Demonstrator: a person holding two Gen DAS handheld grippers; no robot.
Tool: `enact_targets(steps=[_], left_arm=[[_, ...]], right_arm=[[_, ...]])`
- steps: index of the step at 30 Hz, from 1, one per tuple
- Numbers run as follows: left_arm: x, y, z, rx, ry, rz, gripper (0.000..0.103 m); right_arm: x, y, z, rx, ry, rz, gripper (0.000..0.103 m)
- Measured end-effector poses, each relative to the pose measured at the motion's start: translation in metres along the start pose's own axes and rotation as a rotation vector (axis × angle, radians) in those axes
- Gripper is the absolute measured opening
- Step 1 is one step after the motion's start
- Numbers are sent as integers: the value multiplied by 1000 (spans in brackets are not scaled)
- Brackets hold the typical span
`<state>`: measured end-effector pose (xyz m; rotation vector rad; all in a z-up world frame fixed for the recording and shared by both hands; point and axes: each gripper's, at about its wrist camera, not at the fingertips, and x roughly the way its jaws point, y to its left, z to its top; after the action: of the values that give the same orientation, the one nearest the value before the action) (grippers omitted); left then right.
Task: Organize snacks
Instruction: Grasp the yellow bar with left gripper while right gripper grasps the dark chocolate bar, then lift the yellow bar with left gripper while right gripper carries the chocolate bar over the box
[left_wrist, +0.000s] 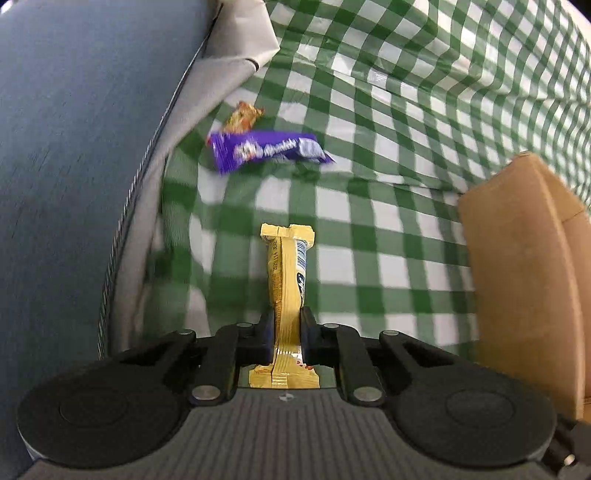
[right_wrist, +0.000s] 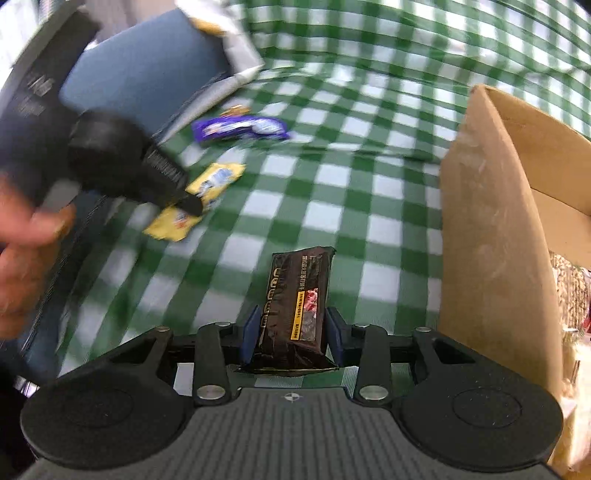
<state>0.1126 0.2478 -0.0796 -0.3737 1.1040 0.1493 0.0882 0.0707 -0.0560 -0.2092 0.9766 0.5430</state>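
My left gripper (left_wrist: 287, 325) is shut on a yellow snack bar (left_wrist: 286, 273), held on edge above the green checked cloth (left_wrist: 388, 258). In the right wrist view the left gripper (right_wrist: 192, 206) and its yellow bar (right_wrist: 207, 192) show at the left. My right gripper (right_wrist: 291, 328) is shut on a dark brown snack pack (right_wrist: 295, 306). A purple snack bar (left_wrist: 266, 149) lies on the cloth further off; it also shows in the right wrist view (right_wrist: 240, 127). A small orange snack (left_wrist: 243, 116) lies just behind it. A cardboard box (right_wrist: 495, 221) stands at the right.
The cardboard box also shows in the left wrist view (left_wrist: 524, 266) at the right edge. A blue surface (left_wrist: 74, 147) and a grey cloth fold (left_wrist: 221, 81) lie left of the checked cloth. Packets (right_wrist: 569, 295) are visible inside the box.
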Motion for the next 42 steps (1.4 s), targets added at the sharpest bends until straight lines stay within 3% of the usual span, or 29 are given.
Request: enact_targets(steps=[4,10,12,14,16,28,36,39,41,42], left_arm=[[-13,-17,-24,6,13,-34,15],[-13,-28,-50,54,68,43,16],[-11,-25,-51,43,79,47,22],[-11,-24,-49,28,76,23,46],[-9,-27,-48,38,76,26,49],[16,-38,-40,72,99,93,49],[21,-40,-41,90,107,102,47],[21,-39,-41,96,108,107,36],[21,-38,-40,95,106,106,19],[21,-37,-40,92,104,105,19]], right_arm=[[-25,4,-22,-44,-12,40,37],[-15,-2,-57,-14,9,52,36],[-8,-6,-63,0,22,38,38],[-8,-8,-65,7,7,56,38],[-8,-6,-64,-13,-8,62,41],[9,-4,-65,-46,8,55,49],[9,-6,-65,-54,-2,49,41],[8,-7,-65,-43,-3,51,41],[7,-7,-65,-40,-7,45,41],[7,-8,-65,-37,-9,40,41]])
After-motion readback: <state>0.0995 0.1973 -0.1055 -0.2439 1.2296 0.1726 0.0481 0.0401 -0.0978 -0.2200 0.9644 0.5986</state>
